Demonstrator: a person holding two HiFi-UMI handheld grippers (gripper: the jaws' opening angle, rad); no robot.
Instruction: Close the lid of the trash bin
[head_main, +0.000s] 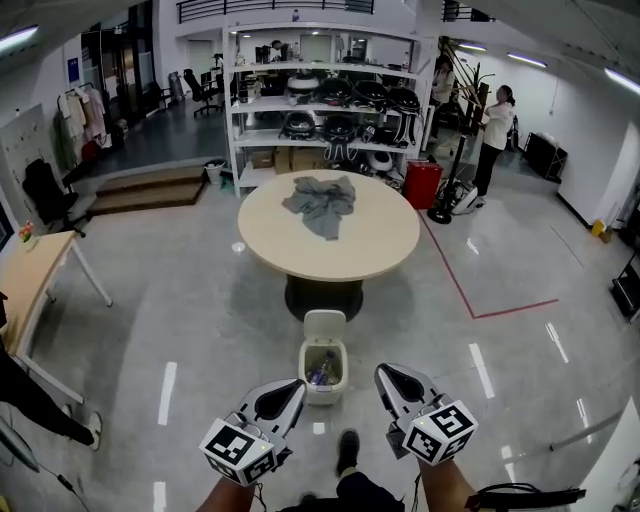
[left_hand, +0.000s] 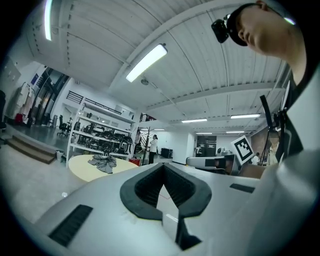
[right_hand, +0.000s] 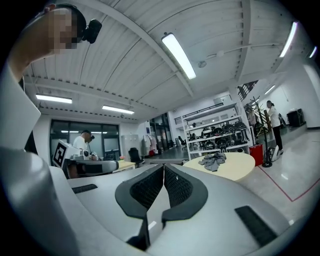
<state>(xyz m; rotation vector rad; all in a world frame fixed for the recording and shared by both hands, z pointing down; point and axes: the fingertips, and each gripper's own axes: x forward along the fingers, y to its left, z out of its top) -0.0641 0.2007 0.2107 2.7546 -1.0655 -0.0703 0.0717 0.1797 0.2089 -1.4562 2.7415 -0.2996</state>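
A small white trash bin stands on the floor just in front of the round table's base. Its lid is tipped up and back, and rubbish shows inside. In the head view my left gripper hovers just left of the bin and my right gripper just right of it, both apart from it. Both point up and forward, so the bin is hidden in both gripper views. The left gripper and the right gripper each have their jaws pressed together with nothing between them.
A round beige table with a grey cloth on it stands behind the bin. Farther back are white shelves, a red bin and a person. A desk is at left. My shoe is near the bin.
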